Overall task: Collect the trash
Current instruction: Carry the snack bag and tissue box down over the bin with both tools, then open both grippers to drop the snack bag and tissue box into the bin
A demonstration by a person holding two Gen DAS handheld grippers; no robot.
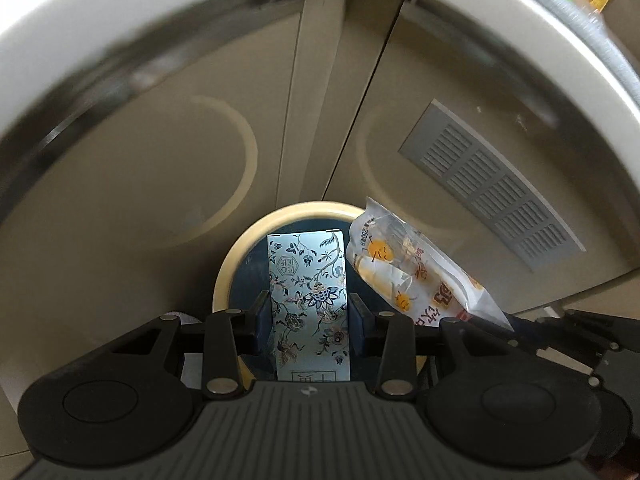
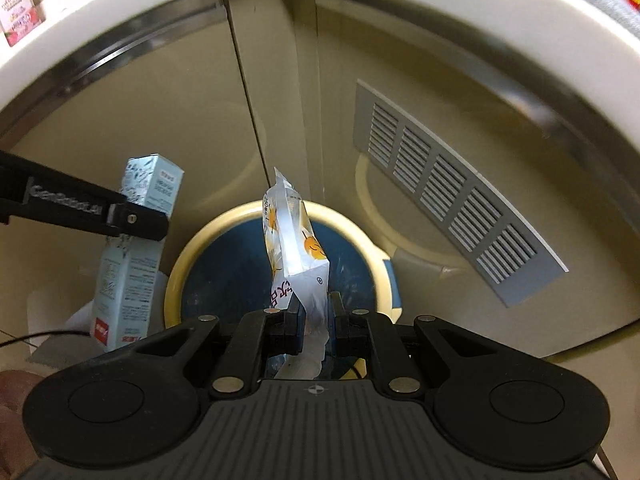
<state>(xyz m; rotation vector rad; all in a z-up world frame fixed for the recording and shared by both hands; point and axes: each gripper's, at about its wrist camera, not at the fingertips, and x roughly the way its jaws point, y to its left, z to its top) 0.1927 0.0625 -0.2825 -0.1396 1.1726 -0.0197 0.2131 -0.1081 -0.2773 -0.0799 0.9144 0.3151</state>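
My left gripper [image 1: 308,316] is shut on a pale blue floral carton [image 1: 307,284] and holds it above a round trash bin with a cream rim [image 1: 240,248] and dark blue inside. The carton also shows at the left of the right wrist view [image 2: 136,256], clamped by the left gripper's fingers [image 2: 136,220]. My right gripper [image 2: 314,320] is shut on a clear plastic snack wrapper with orange faces [image 2: 294,240], held over the bin [image 2: 208,240]. The wrapper also shows in the left wrist view [image 1: 404,264], right of the carton.
Beige cabinet doors [image 1: 160,160] stand behind the bin, one with a grey vent grille [image 2: 452,196]. A white countertop edge [image 2: 480,8] runs overhead with packaged goods on it. A thin black cable [image 2: 48,336] lies on the floor at left.
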